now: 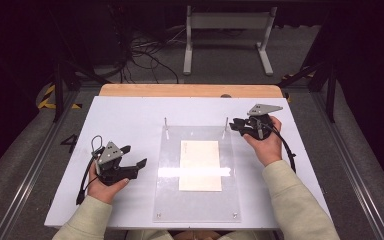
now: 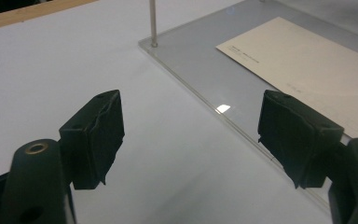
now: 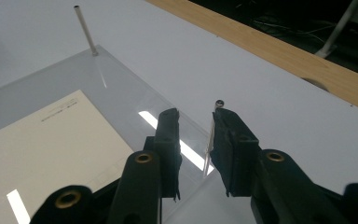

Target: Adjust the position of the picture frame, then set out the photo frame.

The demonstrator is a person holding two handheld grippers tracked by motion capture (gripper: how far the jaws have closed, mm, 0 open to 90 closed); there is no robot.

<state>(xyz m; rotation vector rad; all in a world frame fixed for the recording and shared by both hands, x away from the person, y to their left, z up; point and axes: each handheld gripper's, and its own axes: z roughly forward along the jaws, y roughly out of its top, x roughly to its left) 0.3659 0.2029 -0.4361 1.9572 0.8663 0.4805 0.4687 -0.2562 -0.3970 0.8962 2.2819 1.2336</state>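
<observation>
Sleeves of a pale sweater enter at the bottom of the high view, one forearm on each side of a clear plastic sheet (image 1: pixel 196 200) that lies flat on the white table (image 1: pixel 125 120). On the sheet rests a cream paper (image 1: pixel 200 165), roughly centred, long edge running away from the person. Two thin metal pins stand upright at the sheet's far corners: left pin (image 1: pixel 166 123), right pin (image 1: pixel 226 122). Left gripper (image 1: pixel 134 157) rests on the table just left of the sheet, near its middle, jaws spread wide and empty, pointing toward the sheet. Right gripper (image 1: pixel 236 125) sits at the far right corner of the sheet, its tips at the right pin. Left gripper view: the left gripper (image 2: pixel 191 126) has its two black jaws well apart with nothing between them; the sheet's edge (image 2: pixel 205 100) runs diagonally between them, the paper (image 2: pixel 307 60) lies beyond, and the left pin (image 2: pixel 153 21) stands at the corner. Right gripper view: the right gripper (image 3: pixel 196 128) has its jaws narrowed to a small gap; the right pin (image 3: pixel 212 133) stands against the inner face of the right-hand jaw, the other jaw apart from it, so not clamped. Paper (image 3: pixel 51 144) lies to the left, and the other pin (image 3: pixel 85 30) stands at the far corner.
</observation>
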